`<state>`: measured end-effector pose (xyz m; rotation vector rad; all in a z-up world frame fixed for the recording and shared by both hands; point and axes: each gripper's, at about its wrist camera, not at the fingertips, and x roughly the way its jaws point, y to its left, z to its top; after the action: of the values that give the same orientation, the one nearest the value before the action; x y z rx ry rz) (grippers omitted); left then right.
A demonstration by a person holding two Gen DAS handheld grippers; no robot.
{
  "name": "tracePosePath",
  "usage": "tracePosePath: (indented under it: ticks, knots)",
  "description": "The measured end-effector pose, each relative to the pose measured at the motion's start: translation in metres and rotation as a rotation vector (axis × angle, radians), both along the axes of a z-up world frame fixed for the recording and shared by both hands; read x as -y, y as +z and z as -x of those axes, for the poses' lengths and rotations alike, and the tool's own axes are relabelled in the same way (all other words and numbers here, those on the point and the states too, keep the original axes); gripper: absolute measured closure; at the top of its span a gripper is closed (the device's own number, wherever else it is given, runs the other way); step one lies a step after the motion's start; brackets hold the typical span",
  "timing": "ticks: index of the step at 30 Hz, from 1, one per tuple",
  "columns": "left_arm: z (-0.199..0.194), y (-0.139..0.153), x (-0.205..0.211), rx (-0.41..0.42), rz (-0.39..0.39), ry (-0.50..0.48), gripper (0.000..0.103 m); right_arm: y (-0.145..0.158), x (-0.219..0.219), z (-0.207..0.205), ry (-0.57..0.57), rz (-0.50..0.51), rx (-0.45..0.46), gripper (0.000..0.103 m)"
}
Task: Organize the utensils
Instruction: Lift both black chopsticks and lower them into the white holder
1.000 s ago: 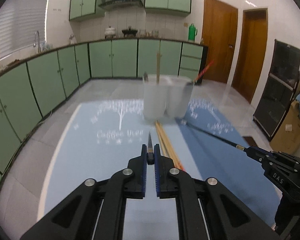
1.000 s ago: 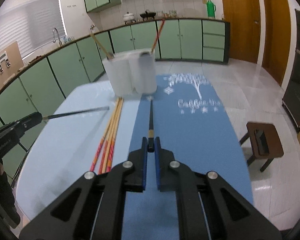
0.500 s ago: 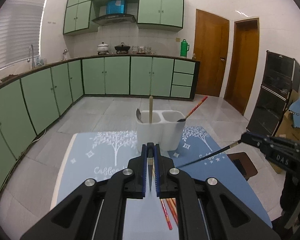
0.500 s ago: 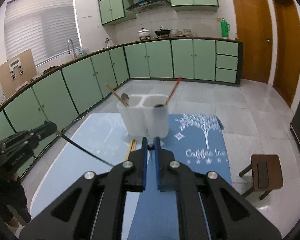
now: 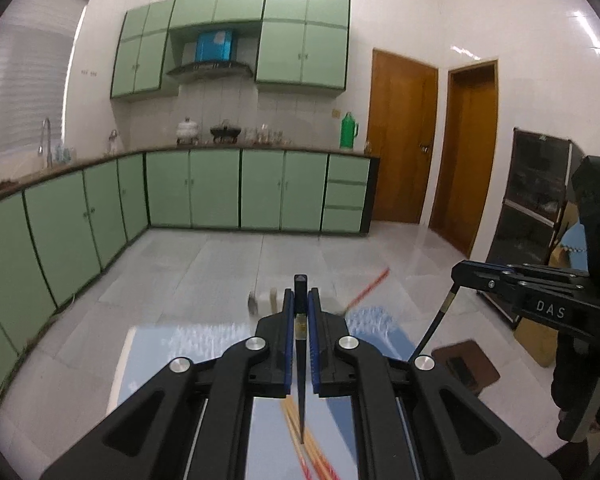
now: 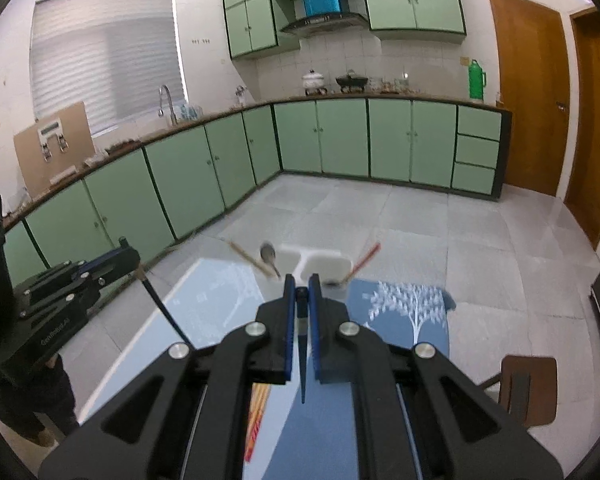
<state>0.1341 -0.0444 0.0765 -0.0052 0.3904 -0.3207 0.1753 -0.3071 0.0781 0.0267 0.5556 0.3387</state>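
Observation:
My left gripper (image 5: 300, 300) is shut on a black chopstick (image 5: 300, 384) that hangs point-down over the table. My right gripper (image 6: 301, 286) is shut on a second black chopstick (image 6: 302, 364), also pointing down. The white two-cup utensil holder (image 6: 312, 260) stands just beyond the right fingertips, holding a spoon (image 6: 268, 254), a wooden stick and a red chopstick (image 6: 364, 260). In the left wrist view the holder (image 5: 265, 300) is mostly hidden behind my fingers. Several orange and red chopsticks (image 5: 308, 452) lie on the table below.
The table carries a light blue cloth (image 6: 216, 300) and a darker blue cloth with a white tree print (image 6: 416, 304). A small brown stool (image 6: 528, 384) stands on the floor at the right. Green cabinets line the kitchen walls.
Both grippers have risen and tilted up, lifting their black chopsticks off the table until they hang point-down. The holder now sits low in both views.

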Motion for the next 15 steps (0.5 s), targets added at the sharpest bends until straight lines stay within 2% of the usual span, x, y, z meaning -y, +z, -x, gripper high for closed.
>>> tracePosePath:
  ticks: [4,8,12,15]
  knots:
    - [-0.019,0.033,0.007,0.08,0.015,-0.004,0.096,0.038,0.002,-0.016,0.002,-0.012,0.081,0.097]
    - [-0.051,0.055,0.016,0.134,0.03,0.001,0.096,0.068,0.006,-0.049,-0.024,-0.023,0.133,0.097]
    - [-0.086,0.062,0.021,0.161,0.046,0.018,0.096,0.078,0.009,-0.085,-0.053,-0.021,0.152,0.097]
    - [-0.118,0.059,0.024,0.167,0.07,0.027,0.096,0.072,0.01,-0.113,-0.057,-0.027,0.15,0.097]
